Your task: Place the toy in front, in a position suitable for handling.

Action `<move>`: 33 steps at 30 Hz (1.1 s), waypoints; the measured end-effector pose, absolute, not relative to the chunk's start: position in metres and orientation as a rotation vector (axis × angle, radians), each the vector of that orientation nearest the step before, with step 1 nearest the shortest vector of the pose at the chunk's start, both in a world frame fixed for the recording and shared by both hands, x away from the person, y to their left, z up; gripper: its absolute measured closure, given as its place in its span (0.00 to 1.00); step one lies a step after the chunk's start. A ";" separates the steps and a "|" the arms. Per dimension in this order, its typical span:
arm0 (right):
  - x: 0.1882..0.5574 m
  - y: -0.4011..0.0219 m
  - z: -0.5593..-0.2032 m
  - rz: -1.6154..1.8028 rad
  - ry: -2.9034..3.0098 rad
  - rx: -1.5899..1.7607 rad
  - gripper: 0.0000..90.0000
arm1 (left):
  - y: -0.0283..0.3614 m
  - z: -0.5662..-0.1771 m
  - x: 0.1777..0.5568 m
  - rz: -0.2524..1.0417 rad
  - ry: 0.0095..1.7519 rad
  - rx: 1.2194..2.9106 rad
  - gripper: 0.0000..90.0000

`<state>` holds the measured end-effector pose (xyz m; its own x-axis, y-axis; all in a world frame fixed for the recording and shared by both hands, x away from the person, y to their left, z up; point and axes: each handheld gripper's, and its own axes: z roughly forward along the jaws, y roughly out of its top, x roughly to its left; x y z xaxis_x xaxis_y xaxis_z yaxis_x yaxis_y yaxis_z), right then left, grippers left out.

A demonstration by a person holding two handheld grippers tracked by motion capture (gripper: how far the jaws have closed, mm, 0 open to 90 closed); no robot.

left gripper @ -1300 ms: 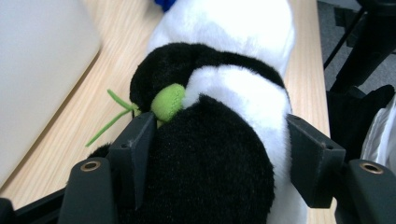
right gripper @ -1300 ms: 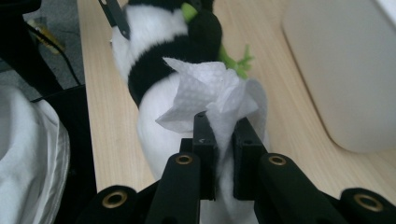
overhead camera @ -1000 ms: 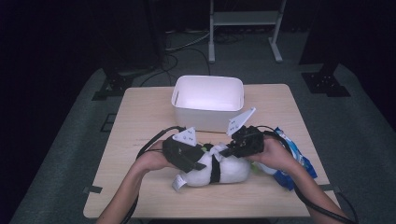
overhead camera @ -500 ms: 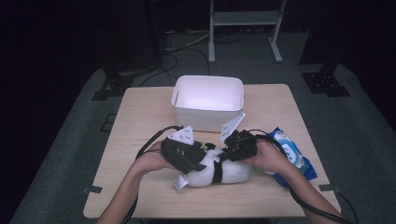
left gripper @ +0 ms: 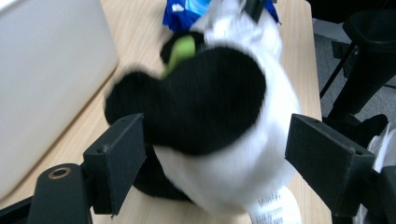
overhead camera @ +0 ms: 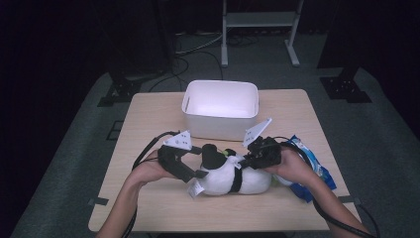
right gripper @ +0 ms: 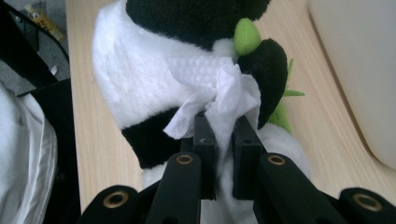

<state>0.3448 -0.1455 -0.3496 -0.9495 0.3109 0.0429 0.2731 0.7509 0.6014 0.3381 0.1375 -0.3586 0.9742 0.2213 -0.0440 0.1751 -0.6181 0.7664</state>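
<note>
A black-and-white plush panda (overhead camera: 247,182) with green bits lies on its side on the wooden table (overhead camera: 148,124), in front of the white bin. My left gripper (overhead camera: 200,174) is at its left end. In the left gripper view the jaws of the left gripper (left gripper: 215,154) have just been opening and stand wide apart, with the panda's black limb (left gripper: 205,102) and white body loosely between them. My right gripper (right gripper: 222,123) is shut on a crumpled white wipe (right gripper: 219,88) and holds it against the panda's white fur. In the high view the right gripper (overhead camera: 243,161) sits over the panda's middle.
A white rectangular bin (overhead camera: 220,124) stands behind the panda at the table's centre. A blue packet (overhead camera: 317,171) lies at the right under my right hand. Bare wood lies to the left and along the front edge.
My left gripper has drawn back to the left and its jaws have spread apart around the panda. The right gripper stays put with the wipe on the toy.
</note>
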 end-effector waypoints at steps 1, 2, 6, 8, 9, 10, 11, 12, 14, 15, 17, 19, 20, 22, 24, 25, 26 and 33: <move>0.345 -0.148 -0.350 0.981 2.884 0.493 0.92 | 0.137 -0.362 0.338 0.060 0.283 2.254 0.21; 0.346 -0.149 -0.350 0.987 2.881 0.499 0.92 | 0.136 -0.367 0.339 0.050 0.290 2.255 0.20; 0.346 -0.152 -0.350 0.991 2.881 0.509 0.92 | 0.131 -0.380 0.341 0.008 0.307 2.253 0.16; 0.345 -0.153 -0.350 0.985 2.885 0.499 0.92 | 0.129 -0.387 0.343 -0.029 0.316 2.243 0.13; 0.344 -0.153 -0.350 0.980 2.887 0.497 0.92 | 0.129 -0.392 0.344 -0.074 0.315 2.225 0.12; 0.344 -0.153 -0.350 0.980 2.887 0.497 0.92 | 0.129 -0.392 0.344 -0.074 0.315 2.225 0.12; 0.344 -0.153 -0.350 0.982 2.889 0.493 0.92 | 0.128 -0.395 0.343 -0.097 0.312 2.211 0.12; 0.344 -0.153 -0.350 0.982 2.889 0.493 0.92 | 0.128 -0.395 0.343 -0.097 0.312 2.211 0.15; 0.344 -0.151 -0.350 0.987 2.883 0.500 0.92 | 0.127 -0.395 0.342 -0.125 0.272 2.195 0.26; 0.344 -0.150 -0.349 0.987 2.883 0.498 0.92 | 0.127 -0.394 0.342 -0.110 0.268 2.195 0.29; 0.344 -0.149 -0.349 0.994 2.882 0.491 0.92 | 0.128 -0.394 0.342 -0.109 0.263 2.191 0.34; 0.343 -0.144 -0.342 1.005 2.890 0.433 0.91 | 0.130 -0.391 0.343 -0.101 0.245 2.195 0.36; 0.343 -0.142 -0.340 1.006 2.892 0.427 0.92 | 0.130 -0.391 0.343 -0.101 0.245 2.195 0.36; 0.343 -0.136 -0.333 1.019 2.892 0.394 0.91 | 0.129 -0.389 0.343 -0.092 0.237 2.208 0.36; 0.343 -0.127 -0.328 1.022 2.889 0.358 0.92 | 0.128 -0.388 0.344 -0.090 0.232 2.212 0.36; 0.343 -0.123 -0.325 1.025 2.888 0.344 0.91 | 0.129 -0.389 0.343 -0.091 0.237 2.214 0.36; 0.344 -0.118 -0.323 1.025 2.888 0.328 0.91 | 0.129 -0.389 0.343 -0.091 0.239 2.217 0.36; 0.348 -0.093 -0.322 1.024 2.900 0.271 0.91 | 0.134 -0.394 0.345 -0.090 0.256 2.248 0.39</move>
